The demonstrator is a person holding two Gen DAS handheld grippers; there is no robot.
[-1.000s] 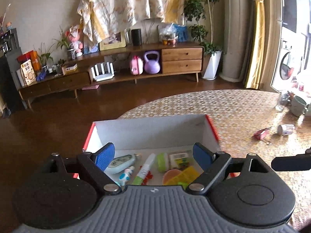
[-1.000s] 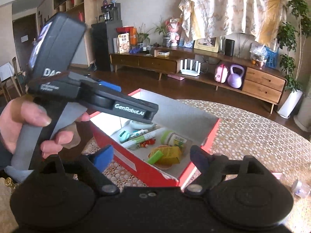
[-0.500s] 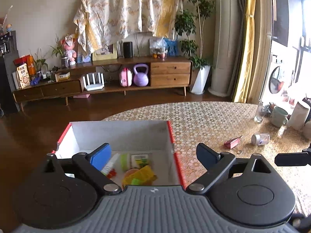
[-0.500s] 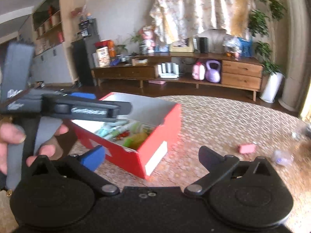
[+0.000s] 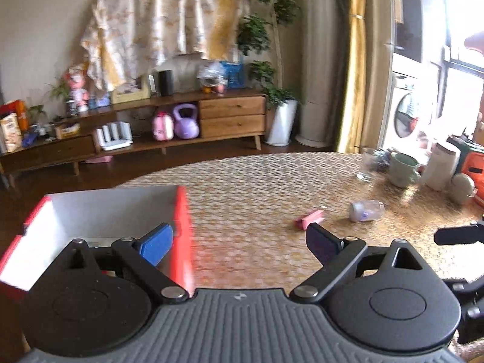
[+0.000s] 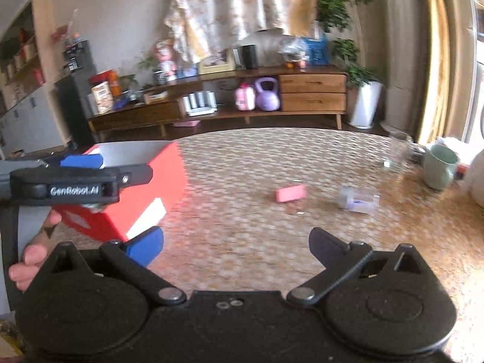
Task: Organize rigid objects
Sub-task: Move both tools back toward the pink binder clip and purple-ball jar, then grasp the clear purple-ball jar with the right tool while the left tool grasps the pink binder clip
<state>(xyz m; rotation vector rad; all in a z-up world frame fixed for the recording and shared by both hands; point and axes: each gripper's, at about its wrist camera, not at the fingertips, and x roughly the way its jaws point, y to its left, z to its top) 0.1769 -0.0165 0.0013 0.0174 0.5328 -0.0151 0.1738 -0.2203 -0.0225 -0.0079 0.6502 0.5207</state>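
Note:
A red box [image 5: 181, 211] with a white inside stands on the table at the left; it also shows in the right wrist view [image 6: 145, 193]. A small pink block [image 5: 309, 219] and a small clear bottle [image 5: 366, 210] on its side lie on the woven tabletop to the right; both also show in the right wrist view, the block [image 6: 290, 193] and the bottle [image 6: 358, 201]. My left gripper [image 5: 239, 243] is open and empty, at the box's right wall. My right gripper [image 6: 236, 246] is open and empty, facing the block. The box's contents are hidden.
A green mug [image 5: 403, 169], a glass [image 5: 367, 163], a white container [image 5: 440, 168] and an orange item [image 5: 475, 169] stand at the table's far right. The left gripper and the hand holding it [image 6: 33, 260] show at the left of the right wrist view.
Both grippers have swung right, away from over the box towards the pink block and bottle. The box has slid to the left of both views. Both stay open.

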